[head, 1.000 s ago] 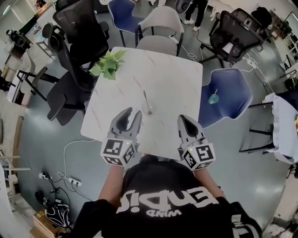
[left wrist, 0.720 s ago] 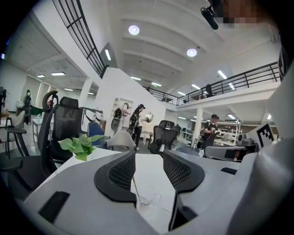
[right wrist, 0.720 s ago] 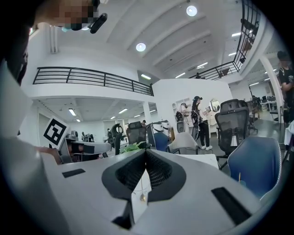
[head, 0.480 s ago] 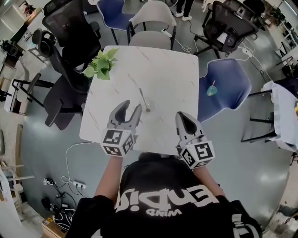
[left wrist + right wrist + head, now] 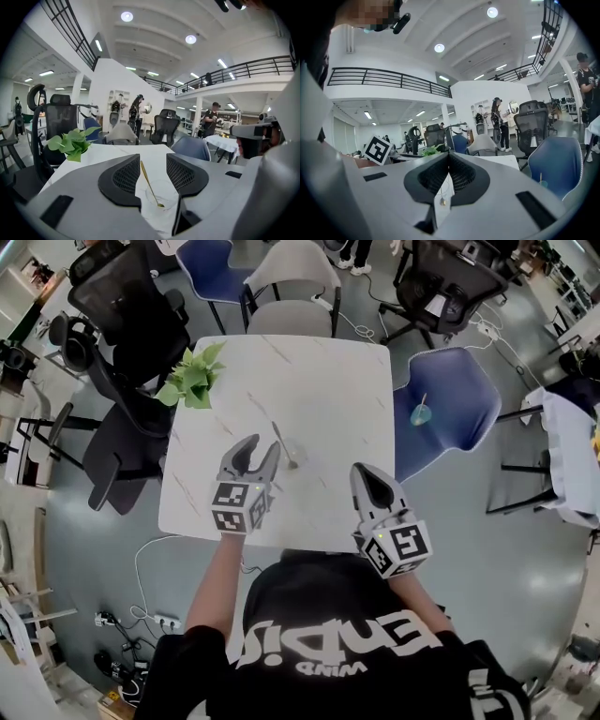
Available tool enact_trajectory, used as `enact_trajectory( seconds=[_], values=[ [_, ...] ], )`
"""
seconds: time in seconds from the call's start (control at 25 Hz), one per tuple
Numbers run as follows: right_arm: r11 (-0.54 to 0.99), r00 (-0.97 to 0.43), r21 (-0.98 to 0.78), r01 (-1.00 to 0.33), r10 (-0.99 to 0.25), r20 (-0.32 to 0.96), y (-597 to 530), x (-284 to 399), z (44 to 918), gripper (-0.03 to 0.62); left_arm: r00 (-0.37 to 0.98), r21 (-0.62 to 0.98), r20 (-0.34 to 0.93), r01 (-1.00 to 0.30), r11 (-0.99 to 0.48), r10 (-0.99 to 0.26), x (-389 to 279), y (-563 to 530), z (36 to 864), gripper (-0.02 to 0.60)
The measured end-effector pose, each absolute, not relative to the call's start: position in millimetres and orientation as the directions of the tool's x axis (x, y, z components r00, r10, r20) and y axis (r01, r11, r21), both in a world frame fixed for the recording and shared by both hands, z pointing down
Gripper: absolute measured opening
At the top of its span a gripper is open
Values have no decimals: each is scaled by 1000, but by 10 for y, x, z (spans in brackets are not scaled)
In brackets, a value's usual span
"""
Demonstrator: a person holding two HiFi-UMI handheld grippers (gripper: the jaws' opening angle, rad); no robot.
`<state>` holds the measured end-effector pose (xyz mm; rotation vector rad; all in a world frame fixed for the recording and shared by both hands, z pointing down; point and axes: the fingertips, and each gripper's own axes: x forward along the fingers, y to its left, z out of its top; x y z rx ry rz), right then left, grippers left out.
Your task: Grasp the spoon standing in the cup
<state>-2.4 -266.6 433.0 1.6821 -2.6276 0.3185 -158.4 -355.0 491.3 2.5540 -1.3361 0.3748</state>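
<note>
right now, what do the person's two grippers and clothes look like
The left gripper and right gripper are light grey, with curved, beak-like jaws lined with dark dimpled pads. Each carries a cube with black-and-white square markers. No cables show. The person wears a black short-sleeved T-shirt with white lettering.

The only lettering I can read is on the person's black T-shirt (image 5: 337,652), bottom centre of the head view. It is big white print, upside down from my camera, that looks like "Endi" plus one character I cannot make out, with a smaller line beside it that looks like "WIND". The cube (image 5: 239,510) on the left gripper (image 5: 260,446) and the cube (image 5: 396,549) on the right gripper (image 5: 361,474) carry square black-and-white coded patterns. One such marker (image 5: 377,149) shows at the left of the right gripper view
</note>
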Motion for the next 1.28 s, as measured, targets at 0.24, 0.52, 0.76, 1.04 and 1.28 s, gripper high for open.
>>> enact_trajectory(
  seconds=[0.24,0.52,0.76,1.04,1.28],
  values=[
    [388,-410,-169,-906,-904,121,-2713,2,4349,12,558,65,412,-806,-588,-720,-1512,-3787,5287,183],
    [369,-390,-158,-916,-912,129,-2736,79,4354,12,568,70,465,-788,-612,-679,-1411,-3985,5548,175],
    [356,-377,-156,-921,-916,135,-2744,107,4376,12,577,52,501,-764,-643,-645,-1339,-4056,5692,142],
    [353,-374,-156,-923,-918,134,-2760,97,4370,12,582,52,507,-757,-652,-636,-1343,-4052,5698,78],
    [352,-373,-155,-923,-918,135,-2774,66,4376,12,593,65,501,-752,-655,-631,-1362,-4055,5686,54]
  ],
)
